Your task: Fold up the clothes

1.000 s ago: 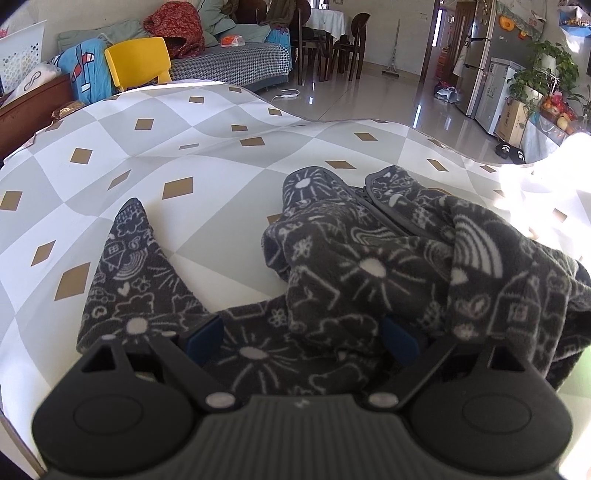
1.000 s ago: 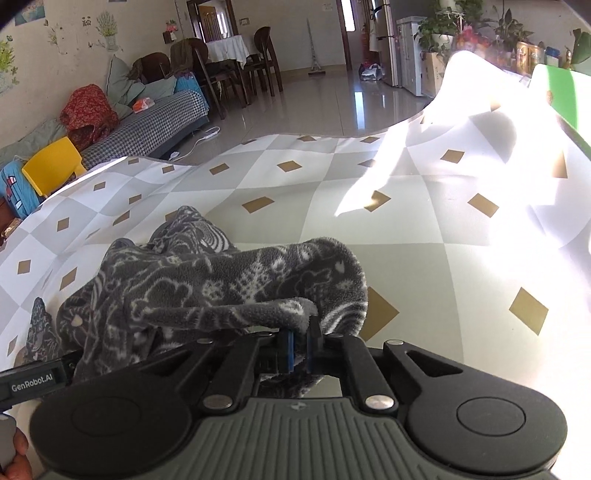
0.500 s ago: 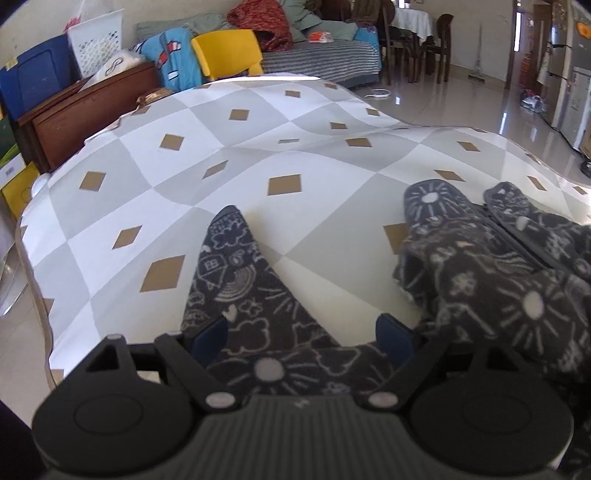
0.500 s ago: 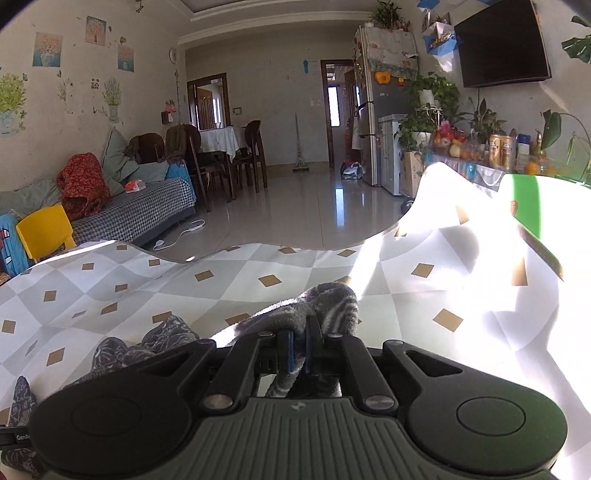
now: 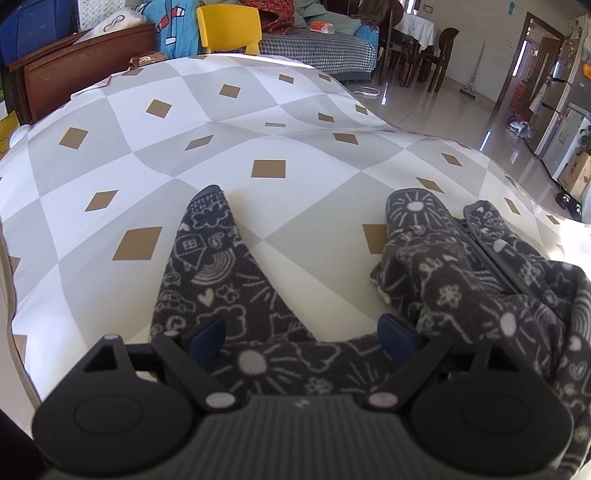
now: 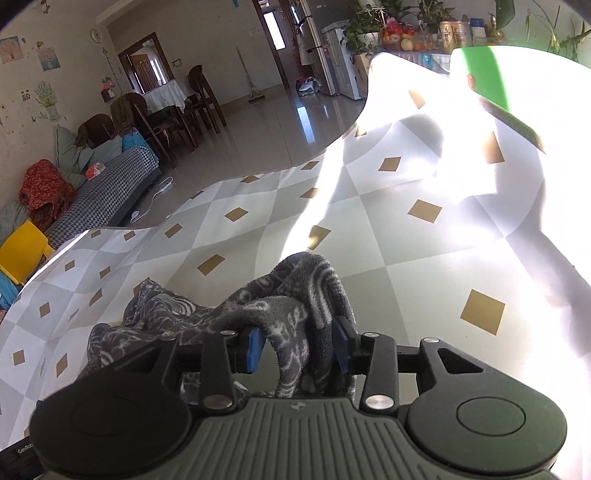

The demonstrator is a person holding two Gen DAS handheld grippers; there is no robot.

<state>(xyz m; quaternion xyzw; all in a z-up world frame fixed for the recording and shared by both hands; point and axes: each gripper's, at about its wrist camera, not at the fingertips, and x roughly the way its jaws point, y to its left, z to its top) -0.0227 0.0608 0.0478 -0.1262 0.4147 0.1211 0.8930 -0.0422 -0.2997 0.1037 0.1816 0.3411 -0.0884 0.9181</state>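
Garment (image 6: 295, 306) between right gripper (image 6: 297, 349) jaws

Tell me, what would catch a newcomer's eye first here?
Probably the dark grey fleece garment with white doodles, lying crumpled on the grey-and-white diamond tablecloth. A fold of it hangs loosely between the jaws of the right gripper, which have just been opening. Behind the table stands a bright yellow chair.
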